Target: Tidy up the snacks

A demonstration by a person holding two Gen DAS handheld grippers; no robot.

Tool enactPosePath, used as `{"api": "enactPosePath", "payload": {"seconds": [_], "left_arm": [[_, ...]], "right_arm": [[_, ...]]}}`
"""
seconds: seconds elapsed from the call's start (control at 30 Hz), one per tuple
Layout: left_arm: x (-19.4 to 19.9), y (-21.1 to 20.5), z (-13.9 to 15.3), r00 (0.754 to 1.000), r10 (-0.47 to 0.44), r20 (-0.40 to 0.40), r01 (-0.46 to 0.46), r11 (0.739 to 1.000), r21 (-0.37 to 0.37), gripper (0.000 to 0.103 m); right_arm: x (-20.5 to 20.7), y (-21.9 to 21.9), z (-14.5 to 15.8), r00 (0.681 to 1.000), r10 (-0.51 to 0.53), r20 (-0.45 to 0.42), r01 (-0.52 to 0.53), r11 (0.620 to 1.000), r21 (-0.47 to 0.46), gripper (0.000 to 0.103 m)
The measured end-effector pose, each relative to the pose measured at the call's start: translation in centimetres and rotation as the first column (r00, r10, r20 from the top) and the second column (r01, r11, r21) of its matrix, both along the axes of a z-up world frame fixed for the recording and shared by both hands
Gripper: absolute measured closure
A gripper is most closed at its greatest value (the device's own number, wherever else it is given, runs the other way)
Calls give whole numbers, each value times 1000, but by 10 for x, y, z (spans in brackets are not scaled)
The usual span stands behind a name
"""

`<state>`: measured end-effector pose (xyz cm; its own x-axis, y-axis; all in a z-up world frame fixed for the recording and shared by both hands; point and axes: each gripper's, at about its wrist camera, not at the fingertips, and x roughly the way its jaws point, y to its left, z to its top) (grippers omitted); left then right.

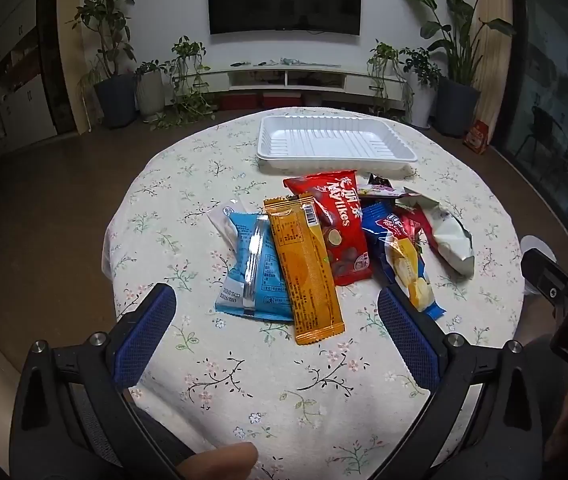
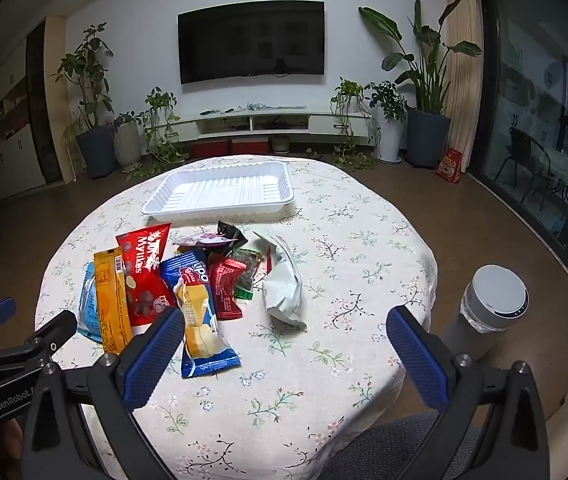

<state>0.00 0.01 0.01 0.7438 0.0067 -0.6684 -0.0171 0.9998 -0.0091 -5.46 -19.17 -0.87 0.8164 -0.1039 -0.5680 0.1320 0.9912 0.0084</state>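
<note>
Nearest the lens, at the bottom of both wrist views, the left gripper (image 1: 276, 312) and the right gripper (image 2: 284, 332) hang with jaws spread wide and nothing between them. Beyond them, mid-frame, the snack pile lies on the flowered tablecloth (image 1: 244, 380): an orange wafer bar (image 1: 303, 268) overlapping a light blue packet (image 1: 252, 272), a red Mylikes bag (image 1: 335, 224) and a blue Lipo packet (image 2: 200, 312) further right. Farthest, upper centre, the white tray (image 1: 335, 156) sits empty. Taking the top-lying orange bar first, pinched across its narrow width, would probably disturb its neighbours least.
</note>
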Motion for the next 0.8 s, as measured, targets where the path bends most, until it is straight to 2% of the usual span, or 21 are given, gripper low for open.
{"api": "enactPosePath", "payload": {"seconds": [0.8], "left_arm": [[1,2,-5,1000,5,-3,-5,1000,17,1]], "right_arm": [[0,-1,1,1000,0,-12,0,1000,-6,0]]}}
